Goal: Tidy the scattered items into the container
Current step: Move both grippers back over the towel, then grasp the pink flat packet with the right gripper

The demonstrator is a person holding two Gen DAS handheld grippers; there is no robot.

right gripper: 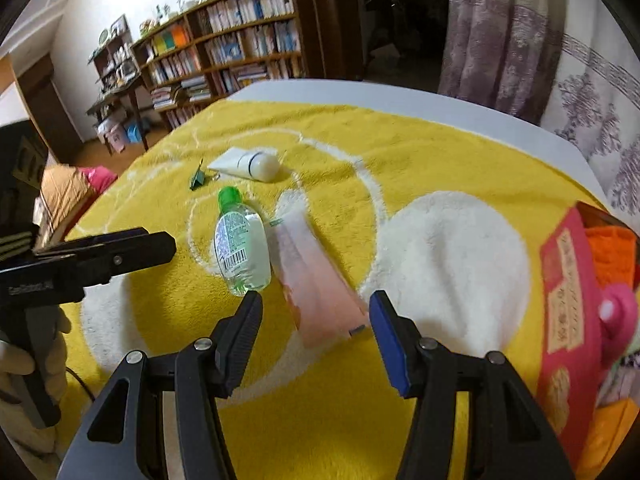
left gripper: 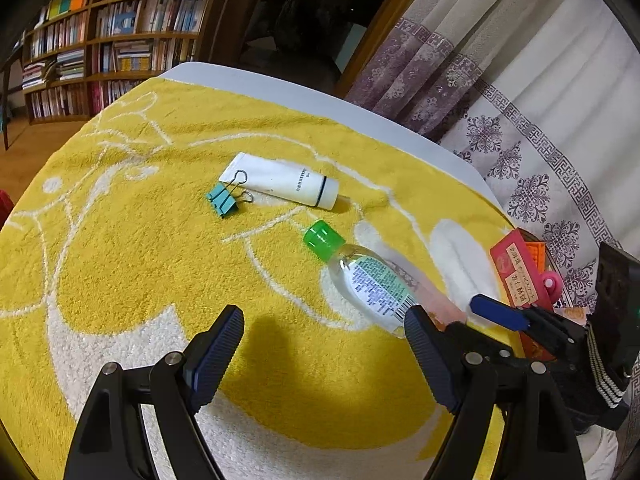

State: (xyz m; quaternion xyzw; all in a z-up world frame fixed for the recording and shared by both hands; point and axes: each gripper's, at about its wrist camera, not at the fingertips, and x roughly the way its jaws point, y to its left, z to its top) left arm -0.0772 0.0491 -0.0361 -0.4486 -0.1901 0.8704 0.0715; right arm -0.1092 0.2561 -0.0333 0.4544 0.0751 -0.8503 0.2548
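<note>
On the yellow towel lie a white tube (left gripper: pixel 282 181) (right gripper: pixel 250 164), a teal binder clip (left gripper: pixel 224 198) (right gripper: pixel 197 179), a clear bottle with a green cap (left gripper: pixel 362 276) (right gripper: pixel 239 246) and a pink packet (right gripper: pixel 316 280) (left gripper: pixel 438 300) beside the bottle. My left gripper (left gripper: pixel 324 320) is open and empty, just left of the bottle; it also shows in the right wrist view (right gripper: pixel 120 246). My right gripper (right gripper: pixel 316 300) is open above the near end of the pink packet, its jaws on either side; it also shows in the left wrist view (left gripper: pixel 504 314).
A red container (right gripper: pixel 568 312) (left gripper: pixel 516 276) at the table's right edge holds an orange item (right gripper: pixel 612 252) and a pink item (right gripper: pixel 618 312). The white table edge (left gripper: pixel 320 100) runs behind the towel. Bookshelves (right gripper: pixel 224 44) and curtains (left gripper: pixel 520 100) stand beyond.
</note>
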